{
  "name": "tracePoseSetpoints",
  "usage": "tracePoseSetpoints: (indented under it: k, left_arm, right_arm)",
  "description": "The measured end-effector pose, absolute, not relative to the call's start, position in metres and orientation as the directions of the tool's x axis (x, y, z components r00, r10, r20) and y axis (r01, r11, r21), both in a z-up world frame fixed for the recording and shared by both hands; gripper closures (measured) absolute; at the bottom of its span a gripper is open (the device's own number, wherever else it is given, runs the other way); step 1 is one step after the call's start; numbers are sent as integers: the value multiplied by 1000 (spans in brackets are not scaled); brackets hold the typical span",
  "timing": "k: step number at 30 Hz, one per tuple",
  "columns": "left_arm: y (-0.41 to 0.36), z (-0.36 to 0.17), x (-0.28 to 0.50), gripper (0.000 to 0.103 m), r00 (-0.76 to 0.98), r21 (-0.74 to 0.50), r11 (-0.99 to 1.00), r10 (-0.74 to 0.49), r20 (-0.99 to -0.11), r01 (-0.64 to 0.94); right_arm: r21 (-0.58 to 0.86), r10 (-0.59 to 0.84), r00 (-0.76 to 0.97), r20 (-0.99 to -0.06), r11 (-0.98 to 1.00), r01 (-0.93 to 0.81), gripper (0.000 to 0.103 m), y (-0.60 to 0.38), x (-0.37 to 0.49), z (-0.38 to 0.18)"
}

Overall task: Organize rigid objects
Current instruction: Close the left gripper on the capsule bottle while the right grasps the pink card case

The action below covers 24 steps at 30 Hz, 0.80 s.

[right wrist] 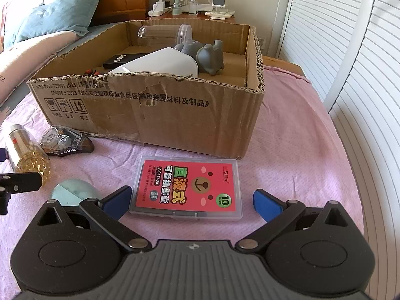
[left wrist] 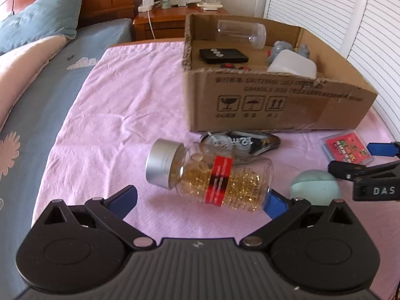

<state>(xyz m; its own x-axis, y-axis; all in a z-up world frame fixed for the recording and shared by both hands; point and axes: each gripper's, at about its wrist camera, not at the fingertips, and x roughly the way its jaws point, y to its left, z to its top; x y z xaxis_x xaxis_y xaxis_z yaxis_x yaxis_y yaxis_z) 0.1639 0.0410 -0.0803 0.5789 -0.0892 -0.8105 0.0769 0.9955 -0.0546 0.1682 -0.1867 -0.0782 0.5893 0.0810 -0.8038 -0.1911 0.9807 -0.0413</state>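
Observation:
A clear bottle of golden capsules, with a silver cap and a red label, lies on its side on the pink cloth. My left gripper is open, its fingers on either side of the bottle, whose base is close to the right pad. A flat clear case with a red card lies in front of my right gripper, which is open with the case's near end between its tips. A mint round object and a tape dispenser lie between the two.
An open cardboard box stands behind on the cloth, holding a clear jar, a black remote, a white container and a grey figurine. A bed with pillows lies left, a louvred door right.

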Motion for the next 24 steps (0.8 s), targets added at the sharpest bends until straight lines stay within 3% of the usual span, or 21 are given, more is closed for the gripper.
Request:
tracePoseSetpoints:
  k: [24]
  left_arm:
    - [37,-88,168,1,612,-30,995,-85,-786,99]
  right_arm:
    - [-38,108,621,-777,975,-217,0,-189,160,-81]
